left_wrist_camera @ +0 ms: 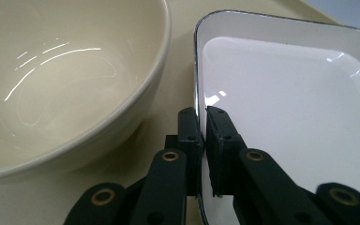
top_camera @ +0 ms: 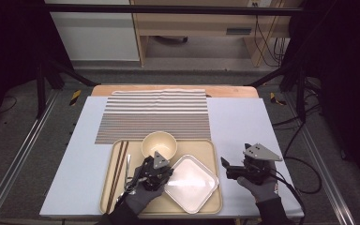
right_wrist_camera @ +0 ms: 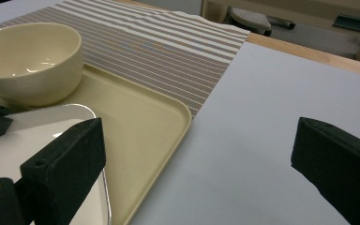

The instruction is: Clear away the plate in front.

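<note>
Left tool (left_wrist_camera: 203, 123) pinching the rim of the white square plate (left_wrist_camera: 290, 108), one pad outside the edge, the other inside, with barely a gap between them. Plate sitting on the tan tray (top_camera: 211, 154), lower right part of it, turned cornerwise, just beside the cream bowl (top_camera: 159, 144). Bowl at the tray's far edge, upright. Chopsticks (top_camera: 118, 164) lying along the tray's left side, with a spoon (top_camera: 128, 174) next to them. Right tool (right_wrist_camera: 194, 159) spread wide with nothing between the pads, hovering over the bare pale counter (top_camera: 243, 122) just right of the tray, pointing toward the plate. Striped mat (top_camera: 154, 115) spread flat beyond the tray, its near edge tucked under the tray's far rim.
</note>
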Available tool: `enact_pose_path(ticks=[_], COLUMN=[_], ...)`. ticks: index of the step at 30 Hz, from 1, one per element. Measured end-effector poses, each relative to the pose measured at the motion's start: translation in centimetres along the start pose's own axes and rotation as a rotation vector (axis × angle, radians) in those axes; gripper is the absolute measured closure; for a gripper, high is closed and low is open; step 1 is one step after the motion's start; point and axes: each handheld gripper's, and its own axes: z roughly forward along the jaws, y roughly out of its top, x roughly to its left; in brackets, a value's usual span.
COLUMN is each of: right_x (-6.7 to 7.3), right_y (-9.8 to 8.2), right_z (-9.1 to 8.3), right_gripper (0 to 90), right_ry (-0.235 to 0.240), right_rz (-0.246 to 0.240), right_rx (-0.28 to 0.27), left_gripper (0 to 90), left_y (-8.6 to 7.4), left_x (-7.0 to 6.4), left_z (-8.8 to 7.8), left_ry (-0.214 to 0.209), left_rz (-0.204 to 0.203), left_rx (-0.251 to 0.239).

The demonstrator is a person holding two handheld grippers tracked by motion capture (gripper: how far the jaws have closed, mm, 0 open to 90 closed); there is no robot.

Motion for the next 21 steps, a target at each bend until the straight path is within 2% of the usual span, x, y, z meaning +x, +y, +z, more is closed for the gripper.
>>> enact_pose_path(ticks=[9,13,17,21], right_x=[0.1,0.1,0.1,0.0], right_y=[0.0,-0.1,0.0,0.0], right_z=[0.1,0.2,0.1,0.0], right_gripper=[3.6,3.5,3.5,3.4], right_ry=[0.003,0.003,0.003,0.002], right_rz=[0.003,0.000,0.003,0.002], right_rx=[0.006,0.009,0.008,0.006], left_gripper=[82.5,81.8,76.9,73.0], left_y=[-0.3,-0.3,-0.1,0.1], left_x=[0.0,0.1,0.1,0.2], left_z=[0.6,0.5,-0.2,-1.7], left_ry=[0.000,-0.004,-0.022,-0.048], left_rz=[0.000,0.005,0.008,0.008], left_rx=[0.027,0.023,0.007,-0.023])
